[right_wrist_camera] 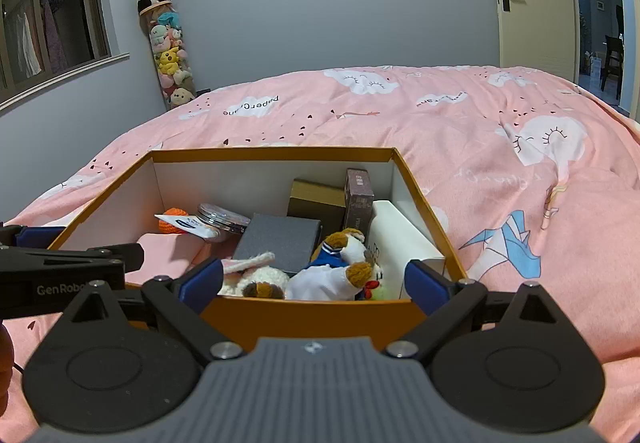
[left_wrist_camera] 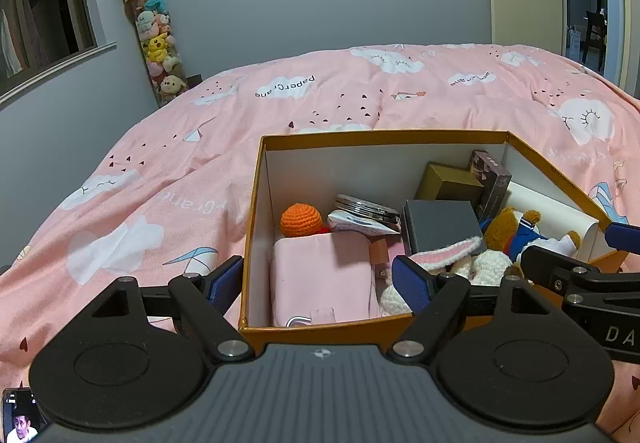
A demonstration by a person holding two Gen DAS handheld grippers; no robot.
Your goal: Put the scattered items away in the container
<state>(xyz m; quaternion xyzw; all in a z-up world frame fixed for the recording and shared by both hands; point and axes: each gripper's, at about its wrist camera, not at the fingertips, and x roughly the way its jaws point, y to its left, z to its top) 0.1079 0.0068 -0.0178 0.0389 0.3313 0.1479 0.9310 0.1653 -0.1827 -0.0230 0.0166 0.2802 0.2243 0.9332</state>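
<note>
Both tongs, left (left_wrist_camera: 318,283) and right (right_wrist_camera: 314,279), gape empty over the cardboard box (right_wrist_camera: 312,317) of fuzzy plush toys (right_wrist_camera: 340,267).

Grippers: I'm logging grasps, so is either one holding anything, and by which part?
Nothing is held: the left gripper and right gripper are both open at the box.

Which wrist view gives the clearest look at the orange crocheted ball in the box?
The left wrist view: the orange crocheted ball sits in the open against the left inner wall of the box, almost fully visible. In the right wrist view only a sliver of it shows behind a white packet.
</note>
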